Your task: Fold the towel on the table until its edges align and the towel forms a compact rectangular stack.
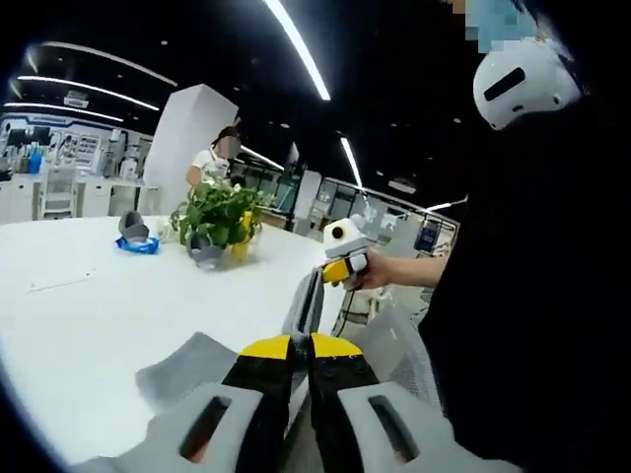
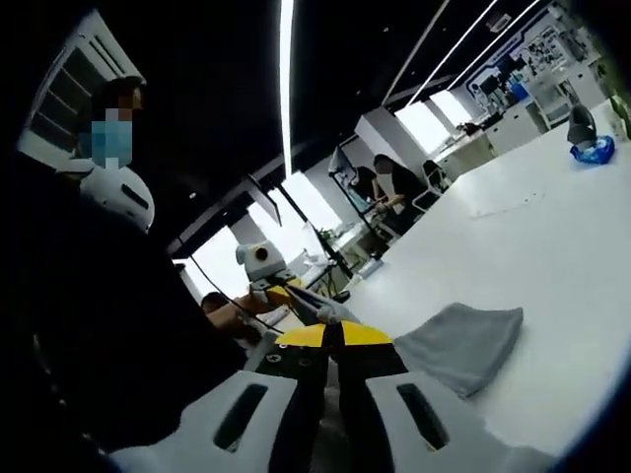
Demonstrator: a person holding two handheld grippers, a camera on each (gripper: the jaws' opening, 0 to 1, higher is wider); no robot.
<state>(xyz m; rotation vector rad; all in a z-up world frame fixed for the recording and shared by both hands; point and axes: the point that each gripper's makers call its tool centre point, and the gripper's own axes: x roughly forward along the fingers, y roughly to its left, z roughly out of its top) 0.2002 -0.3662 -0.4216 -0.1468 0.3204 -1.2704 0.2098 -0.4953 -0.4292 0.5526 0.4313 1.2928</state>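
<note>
White table (image 1: 89, 325) bears towel (image 2: 463, 345) (grey), both claws pinching it.

grey towel (image 2: 463, 345), lifted edge, white table (image 2: 552, 246)

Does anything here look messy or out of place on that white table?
Only the grey towel: it is lifted and stretched between the left gripper and right gripper, one end draped loosely on the table, not yet folded. The potted plant stands upright; nothing looks spilled.
</note>
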